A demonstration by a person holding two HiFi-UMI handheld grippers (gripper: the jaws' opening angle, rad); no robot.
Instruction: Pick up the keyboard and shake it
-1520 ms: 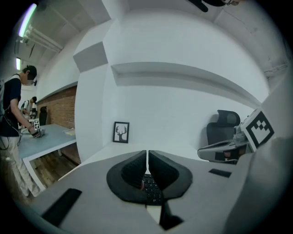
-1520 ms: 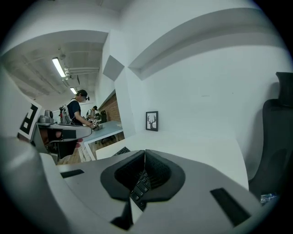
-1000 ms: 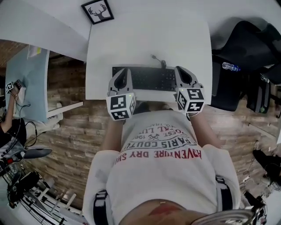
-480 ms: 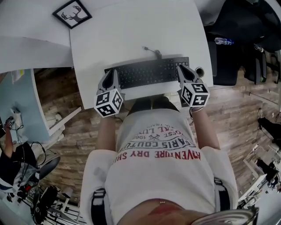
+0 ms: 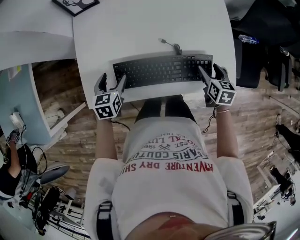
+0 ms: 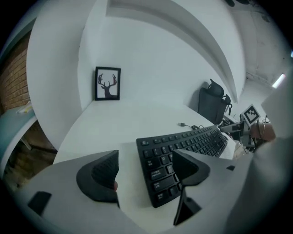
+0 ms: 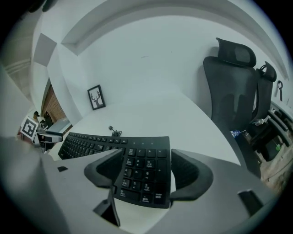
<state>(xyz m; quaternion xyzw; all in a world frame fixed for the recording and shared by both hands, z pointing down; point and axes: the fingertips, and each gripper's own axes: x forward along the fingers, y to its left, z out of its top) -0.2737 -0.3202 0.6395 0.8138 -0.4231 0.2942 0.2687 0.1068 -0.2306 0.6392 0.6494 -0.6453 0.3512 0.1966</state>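
Much of my own gear was hard to make out from the head view. The marker cubes covered both gripper bodies, and my shirt hid the floor below the worktop's (image 5: 140, 33) near edge. The deer picture (image 5: 75, 3) at the far corner was cut off by the top of the frame. The key legends were too small to read, and I could not tell whether any fingertip touched the worktop.

My left gripper (image 6: 144, 160) had just been opening. Its fingers stood wide apart astride the left end of the keyboard (image 5: 164, 70), clamped on nothing. The outer finger hung over bare worktop just beyond that end, and the inner one covered part of the keys. My right gripper (image 7: 146, 157) had just been opening too. Its fingers were spread across the right end, with one over the number block and the other past the edge. That end lay between them, but the pads did not press on it.

The keyboard was black, flat and full-length, with a number block at its right end. It lay flat on the white worktop close to the near edge and a little askew to it. A thin cable (image 5: 171, 45) left its back edge and curled on the worktop behind it. A dark chair (image 7: 233, 91) stood beyond the worktop's right side.
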